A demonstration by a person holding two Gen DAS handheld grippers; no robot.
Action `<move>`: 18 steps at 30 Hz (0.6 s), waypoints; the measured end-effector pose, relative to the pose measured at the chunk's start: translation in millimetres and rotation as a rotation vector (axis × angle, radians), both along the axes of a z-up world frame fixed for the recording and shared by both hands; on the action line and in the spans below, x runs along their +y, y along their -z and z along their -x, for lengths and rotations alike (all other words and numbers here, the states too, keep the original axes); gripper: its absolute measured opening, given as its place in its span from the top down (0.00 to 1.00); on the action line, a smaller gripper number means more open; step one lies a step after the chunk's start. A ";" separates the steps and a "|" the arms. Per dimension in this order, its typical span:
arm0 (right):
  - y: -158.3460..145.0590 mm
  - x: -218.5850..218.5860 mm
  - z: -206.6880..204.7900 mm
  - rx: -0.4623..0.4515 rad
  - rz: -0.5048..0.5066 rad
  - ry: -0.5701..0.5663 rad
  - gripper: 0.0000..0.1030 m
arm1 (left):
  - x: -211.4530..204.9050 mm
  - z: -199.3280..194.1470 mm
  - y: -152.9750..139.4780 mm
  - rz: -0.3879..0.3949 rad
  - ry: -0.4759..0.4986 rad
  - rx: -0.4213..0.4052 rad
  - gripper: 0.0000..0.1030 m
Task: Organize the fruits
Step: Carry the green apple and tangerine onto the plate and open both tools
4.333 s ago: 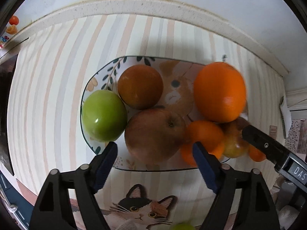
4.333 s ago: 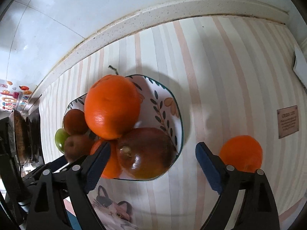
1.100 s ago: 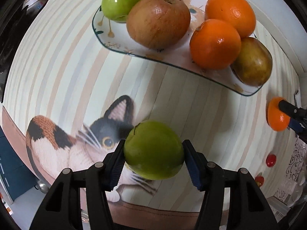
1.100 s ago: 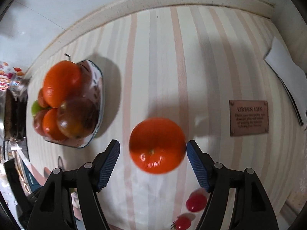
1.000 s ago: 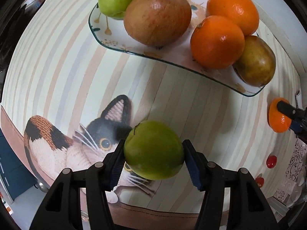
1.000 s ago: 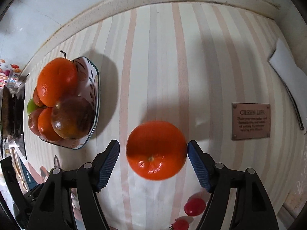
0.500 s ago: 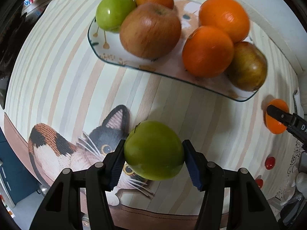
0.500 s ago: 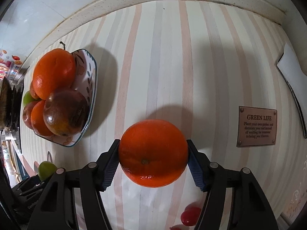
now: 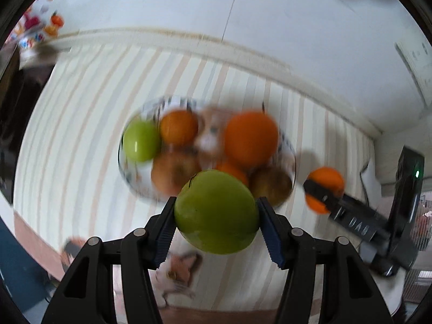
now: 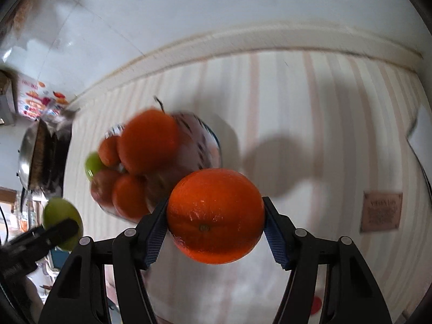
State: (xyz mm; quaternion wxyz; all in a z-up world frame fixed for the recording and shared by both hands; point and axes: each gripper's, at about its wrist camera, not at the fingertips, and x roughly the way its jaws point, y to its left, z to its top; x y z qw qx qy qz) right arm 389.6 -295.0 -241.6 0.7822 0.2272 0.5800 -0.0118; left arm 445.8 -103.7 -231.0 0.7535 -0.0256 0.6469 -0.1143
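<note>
Nearest, left view: left gripper (image 9: 216, 221), jaws part-way closed, blue pads pressed on both sides of a green apple (image 9: 215, 212). Apple smooth, glossy, yellow-green, short dark stem at upper left, held clear of the cloth.

Nearest, right view: right gripper (image 10: 215, 225), jaws part-way closed and clamped on an orange (image 10: 215, 216). Orange bright, pebbled skin, navel facing the camera, lifted above the cloth with its shadow cast beyond it.

Beneath both: striped tablecloth (image 9: 81, 108), pale with pink and grey bands, a printed cat (image 9: 175, 270) at the near edge.

Middle distance: patterned bowl (image 9: 290, 151), blurred, already well filled. Contents as far as they can be told: a small green apple (image 9: 140, 144) at left, a small orange (image 9: 178, 127) behind it, a large orange (image 9: 251, 137) at right, a reddish apple (image 9: 174, 170) in front, a brownish fruit (image 9: 272, 183) at right front, another orange partly hidden behind the held apple.

Far: stone counter edge (image 9: 189, 40), white tiled wall (image 9: 243, 5).

Step in hand, as judged: both fruits picked up and being carried toward the bowl. Next move calls for bringing each one over a gap in the pile, lowering it and opening the jaws gently. Space is short; a fruit set on top could roll off or shift the others.
</note>
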 end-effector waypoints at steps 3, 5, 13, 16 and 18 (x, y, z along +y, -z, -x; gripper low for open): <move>-0.6 -1.6 -24.1 0.004 0.007 -0.006 0.34 | 3.7 -32.1 9.9 -0.024 0.014 0.009 0.46; 0.7 -4.1 -36.2 0.015 0.017 -0.011 0.34 | 3.0 -48.1 21.7 -0.033 0.017 0.042 0.46; 27.6 -2.7 -59.5 0.063 0.030 -0.053 0.34 | -10.4 -77.0 69.1 -0.068 0.073 0.168 0.45; 32.0 -4.0 -56.5 0.067 0.030 -0.064 0.34 | -6.9 -78.6 69.9 -0.048 0.061 0.175 0.45; 33.3 -6.5 -57.4 0.074 0.020 -0.065 0.33 | -7.2 -78.0 70.3 -0.044 0.059 0.189 0.46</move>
